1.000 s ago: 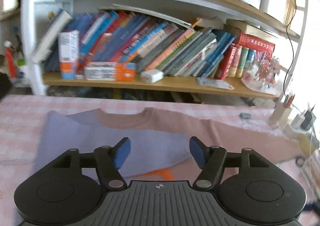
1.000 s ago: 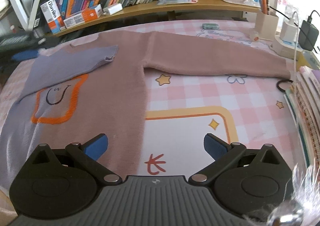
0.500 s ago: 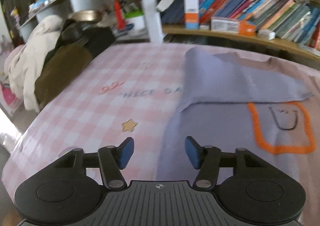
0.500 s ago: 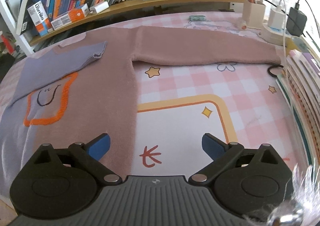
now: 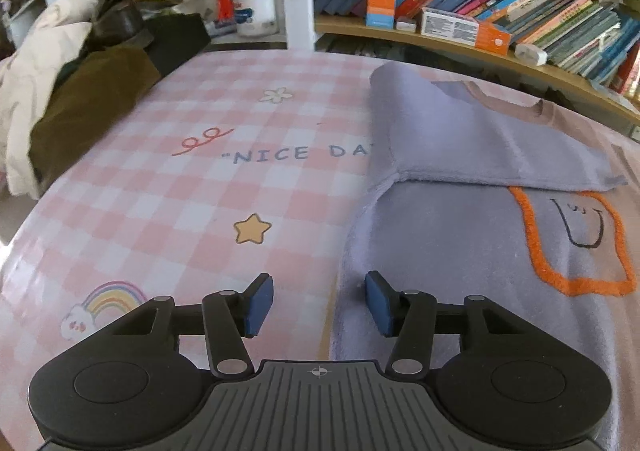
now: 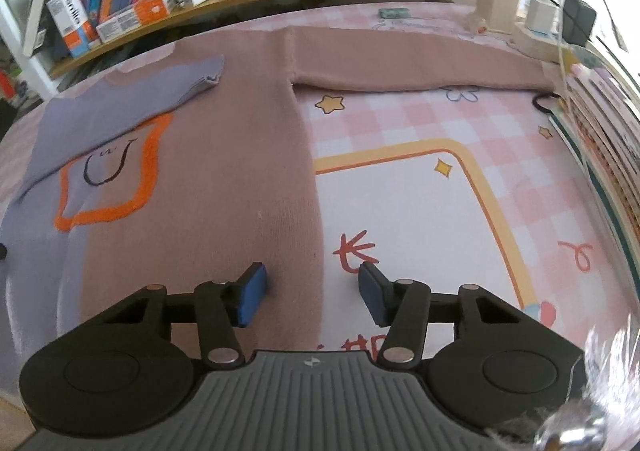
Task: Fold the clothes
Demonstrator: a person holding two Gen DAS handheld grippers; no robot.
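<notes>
The sweater (image 6: 208, 187) lies flat on the checked table (image 5: 168, 179), its lilac sleeve (image 5: 480, 147) already folded across the chest, the mauve sleeve (image 6: 420, 59) stretched out far right. A second ago the left gripper (image 5: 318, 303) faced the shelves; now it straddles the sweater's left edge. The right gripper (image 6: 312, 293) straddles the right edge. Both jaws have just been closing, half spread, cloth between but not yet pinched. A body fold looks next.

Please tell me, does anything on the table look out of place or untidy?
Only mildly: a heap of crumpled clothes slumps over the far left edge of the checked tablecloth. The sweater lies flat, lilac sleeve folded in, brown sleeve not yet.
</notes>
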